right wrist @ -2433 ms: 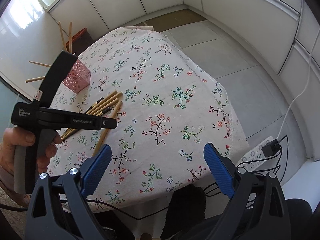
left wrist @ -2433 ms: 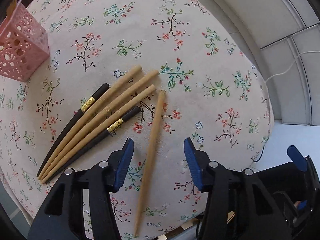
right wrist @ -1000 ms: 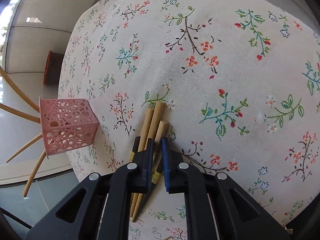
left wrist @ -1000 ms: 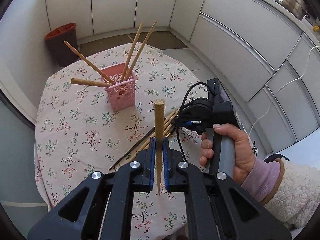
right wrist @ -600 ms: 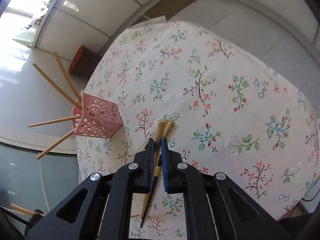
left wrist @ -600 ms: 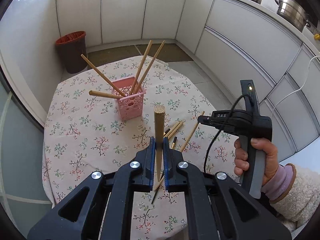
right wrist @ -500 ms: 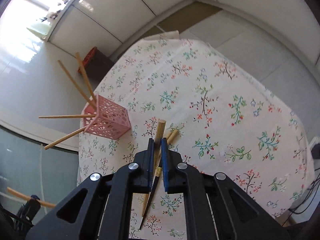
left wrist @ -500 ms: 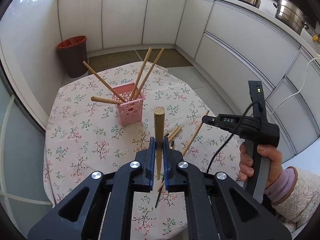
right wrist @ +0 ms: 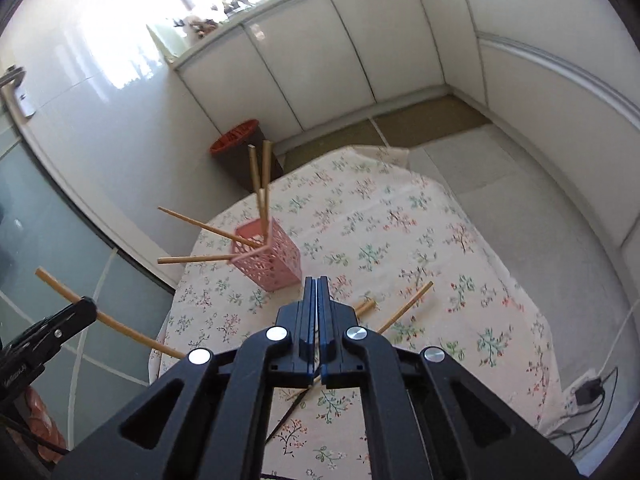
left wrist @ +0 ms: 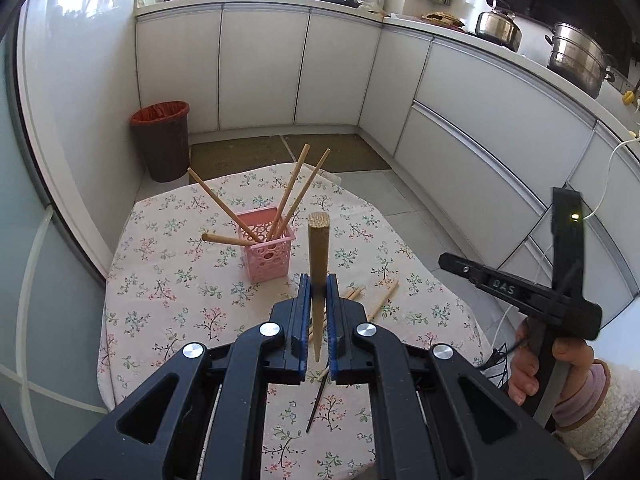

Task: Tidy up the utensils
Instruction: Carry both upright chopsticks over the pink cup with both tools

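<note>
Nearest us, at bottom centre of the left wrist view, the left hand-held gripper (left wrist: 318, 300) is clamped on a wooden chopstick (left wrist: 319, 248), thick end up, thin tip hanging below the pads. The grip sits low on the stick, so we judge it could swivel or slip during the carry.

In the right wrist view, the right hand-held gripper (right wrist: 318, 300) has just been opening. Its jaws stand a sliver apart and we see nothing between them. A dark chopstick (right wrist: 288, 412) lies on the table (right wrist: 500, 320) below, with pale loose chopsticks (right wrist: 404, 308) beside it. These are left to pick up, and they may roll if nudged.

Farther off, mid-frame, the pink basket (left wrist: 266, 248) holds four splayed chopsticks (left wrist: 292, 192). It looks light. A stick pushed in at a slant could tip it or knock those out.
</note>
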Action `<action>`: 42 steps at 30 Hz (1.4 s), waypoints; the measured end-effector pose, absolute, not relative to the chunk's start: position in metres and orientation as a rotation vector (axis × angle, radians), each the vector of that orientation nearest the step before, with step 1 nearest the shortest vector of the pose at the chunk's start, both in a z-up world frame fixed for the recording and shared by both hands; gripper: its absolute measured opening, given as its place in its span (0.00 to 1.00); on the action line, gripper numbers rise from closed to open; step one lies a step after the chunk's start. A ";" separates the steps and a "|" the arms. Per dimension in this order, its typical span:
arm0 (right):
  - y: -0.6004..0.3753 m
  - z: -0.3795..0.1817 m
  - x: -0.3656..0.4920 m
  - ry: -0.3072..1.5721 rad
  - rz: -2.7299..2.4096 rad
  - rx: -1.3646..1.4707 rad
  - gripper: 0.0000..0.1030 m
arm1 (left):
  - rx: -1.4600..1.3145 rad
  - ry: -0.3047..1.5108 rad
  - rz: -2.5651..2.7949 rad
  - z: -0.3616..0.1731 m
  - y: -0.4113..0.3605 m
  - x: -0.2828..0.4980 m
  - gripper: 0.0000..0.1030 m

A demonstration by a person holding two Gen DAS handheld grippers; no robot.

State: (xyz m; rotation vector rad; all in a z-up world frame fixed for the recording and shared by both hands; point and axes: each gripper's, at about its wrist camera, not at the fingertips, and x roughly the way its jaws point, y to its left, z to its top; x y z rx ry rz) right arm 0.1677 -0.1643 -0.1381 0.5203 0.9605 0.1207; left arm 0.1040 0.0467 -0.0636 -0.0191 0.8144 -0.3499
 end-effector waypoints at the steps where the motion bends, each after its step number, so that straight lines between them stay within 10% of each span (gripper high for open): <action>1: -0.173 -0.158 0.179 1.037 0.081 0.574 0.25 | -0.021 0.815 -0.352 -0.065 0.046 0.105 0.06; 2: -0.183 -0.179 0.190 1.113 0.039 0.637 0.37 | -0.022 0.816 -0.355 -0.066 0.045 0.106 0.06; 17: -0.201 -0.302 0.241 1.471 -0.408 0.822 0.37 | -0.035 0.815 -0.364 -0.074 0.057 0.112 0.06; 20: -0.206 -0.304 0.246 1.459 -0.411 0.808 0.10 | -0.033 0.813 -0.356 -0.074 0.057 0.111 0.06; 23: -0.213 -0.303 0.240 1.421 -0.348 0.854 0.08 | -0.036 0.805 -0.358 -0.071 0.057 0.108 0.06; 42: -0.141 -0.018 0.113 0.442 0.164 0.196 0.08 | -0.053 0.700 -0.293 -0.032 0.050 0.097 0.06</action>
